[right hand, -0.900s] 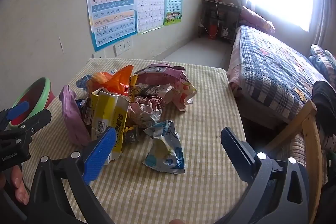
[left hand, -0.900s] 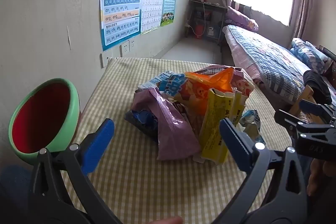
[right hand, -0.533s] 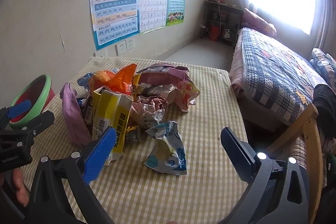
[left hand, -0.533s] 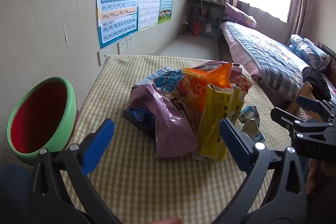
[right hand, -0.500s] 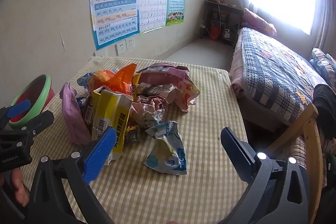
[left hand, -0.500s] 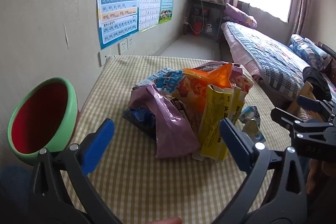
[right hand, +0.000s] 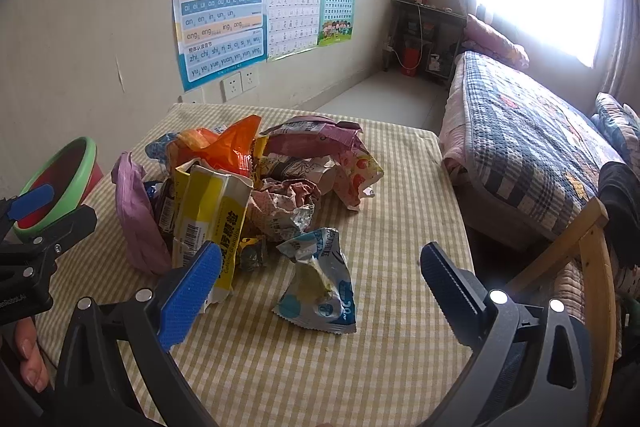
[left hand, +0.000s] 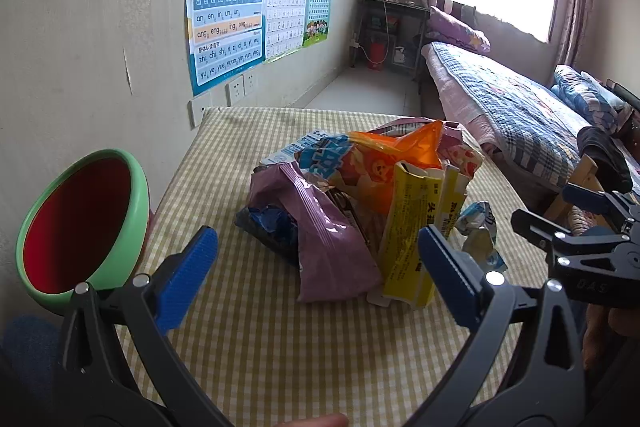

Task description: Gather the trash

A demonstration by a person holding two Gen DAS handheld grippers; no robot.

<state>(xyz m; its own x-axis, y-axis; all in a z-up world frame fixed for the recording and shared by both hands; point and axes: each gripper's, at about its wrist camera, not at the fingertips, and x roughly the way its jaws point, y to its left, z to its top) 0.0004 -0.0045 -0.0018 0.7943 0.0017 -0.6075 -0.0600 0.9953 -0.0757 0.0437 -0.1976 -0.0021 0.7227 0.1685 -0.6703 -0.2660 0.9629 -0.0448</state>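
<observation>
1. We hold the left tool [left hand: 316,267] and right tool [right hand: 320,287] released, grasping nothing.
2. The wrapper pile [right hand: 240,195] remains mid-counter; the bin [left hand: 80,223] beyond the left edge looks empty. Collection not yet begun.

The pinyin wall poster [right hand: 220,3], at ten o'clock in the right wrist view, reads "b p m f d t n l", "ai ei ui ao ou iu ie üe er", "zhi chi shi ri zi ci si". The right gripper [left hand: 580,223], at three o'clock in the left view, bears "DAS". The yellow wrapper [right hand: 210,223] carries a barcode and unclear Chinese characters.
</observation>
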